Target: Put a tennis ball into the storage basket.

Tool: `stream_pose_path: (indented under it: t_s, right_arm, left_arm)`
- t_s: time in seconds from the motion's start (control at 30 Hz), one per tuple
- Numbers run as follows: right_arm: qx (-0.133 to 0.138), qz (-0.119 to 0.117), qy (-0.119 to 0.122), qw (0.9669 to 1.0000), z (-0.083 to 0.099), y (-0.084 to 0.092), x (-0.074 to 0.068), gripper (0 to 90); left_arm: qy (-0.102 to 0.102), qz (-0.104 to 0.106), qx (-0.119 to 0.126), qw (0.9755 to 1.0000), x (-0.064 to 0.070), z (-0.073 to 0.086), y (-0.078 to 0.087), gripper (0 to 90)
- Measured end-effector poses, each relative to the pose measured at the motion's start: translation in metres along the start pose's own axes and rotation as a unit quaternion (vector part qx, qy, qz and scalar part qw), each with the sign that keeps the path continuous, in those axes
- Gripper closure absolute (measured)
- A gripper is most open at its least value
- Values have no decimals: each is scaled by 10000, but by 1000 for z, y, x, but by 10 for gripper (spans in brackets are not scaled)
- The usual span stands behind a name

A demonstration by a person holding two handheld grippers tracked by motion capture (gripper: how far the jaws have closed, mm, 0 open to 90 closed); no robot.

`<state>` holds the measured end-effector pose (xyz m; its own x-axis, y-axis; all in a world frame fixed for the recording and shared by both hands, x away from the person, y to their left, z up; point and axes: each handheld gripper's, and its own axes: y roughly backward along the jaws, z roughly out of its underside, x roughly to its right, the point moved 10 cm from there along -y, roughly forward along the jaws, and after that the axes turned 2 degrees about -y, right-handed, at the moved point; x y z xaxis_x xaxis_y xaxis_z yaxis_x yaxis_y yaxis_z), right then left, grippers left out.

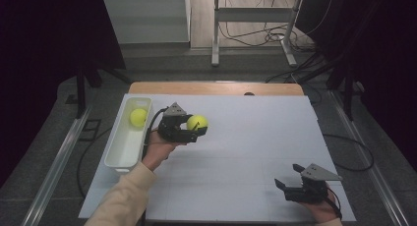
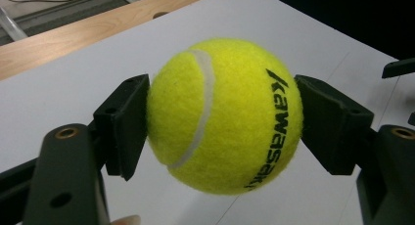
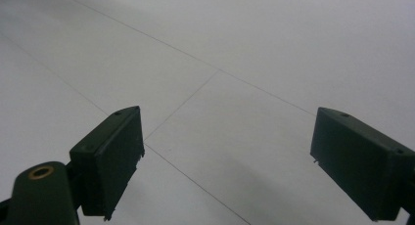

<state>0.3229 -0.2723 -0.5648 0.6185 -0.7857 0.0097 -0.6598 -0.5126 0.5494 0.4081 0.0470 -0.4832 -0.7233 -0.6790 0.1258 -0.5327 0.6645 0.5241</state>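
Left gripper view shows the left gripper [image 2: 222, 122] clenched on the fuzzy yellow tennis ball [image 2: 225, 115] above the white table surface [image 1: 255, 152], where slackened pressure could drop it short of the white rectangular plastic bin [image 1: 112, 157].

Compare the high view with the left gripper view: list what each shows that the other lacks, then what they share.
High view alone: a white bin holding a second tennis ball, and the right gripper, jaws open, low on the white table. Left gripper view alone: black Kawasaki lettering on the held ball. Shared: the left gripper shut on a yellow tennis ball above the table.
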Motion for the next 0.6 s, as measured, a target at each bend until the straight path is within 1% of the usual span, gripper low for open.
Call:
stream_pose_path:
  t_s: [0.3,0.6]
  right_arm:
    - [1,4,4,10000,0,0,0,129]
    - [-1,8,4,10000,0,0,0,129]
  left_arm:
    - [19,-41,48,10000,-3,1,9,259]
    - [110,-56,132,9998,-6,5,20,259]
